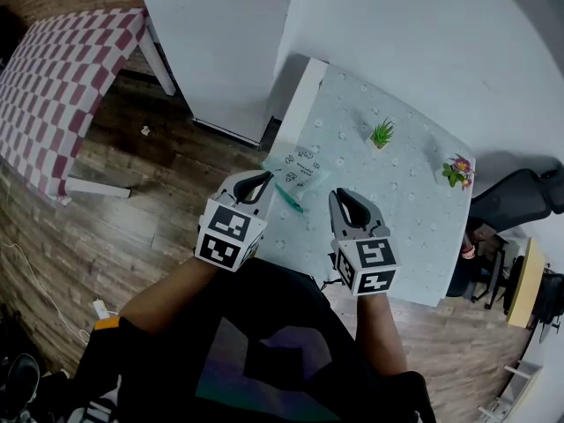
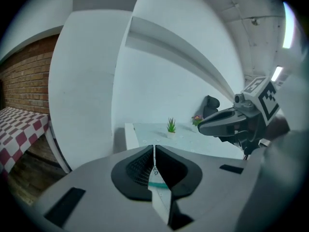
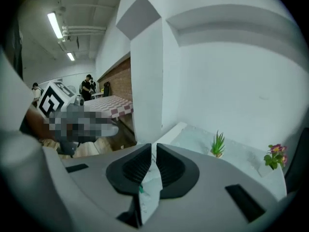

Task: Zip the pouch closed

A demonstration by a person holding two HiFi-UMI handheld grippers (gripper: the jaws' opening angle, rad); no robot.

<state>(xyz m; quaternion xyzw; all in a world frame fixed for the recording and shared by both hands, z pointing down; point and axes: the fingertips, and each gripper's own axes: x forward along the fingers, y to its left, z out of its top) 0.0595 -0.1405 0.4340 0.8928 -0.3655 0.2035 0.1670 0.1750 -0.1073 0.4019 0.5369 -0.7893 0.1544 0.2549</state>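
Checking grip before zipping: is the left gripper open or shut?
Shut: the left gripper has its jaws pinched together on the pouch.

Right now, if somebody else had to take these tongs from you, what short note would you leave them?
Left tongs: shut on the pouch, at its teal zipper.
Right tongs: shut on the pouch's edge too.
Pouch: held up between the two, over the table near its edge.
Done: both grips set.
Left: how far the zipper is closed can't be told; hold one side steady and run the zipper to its end.
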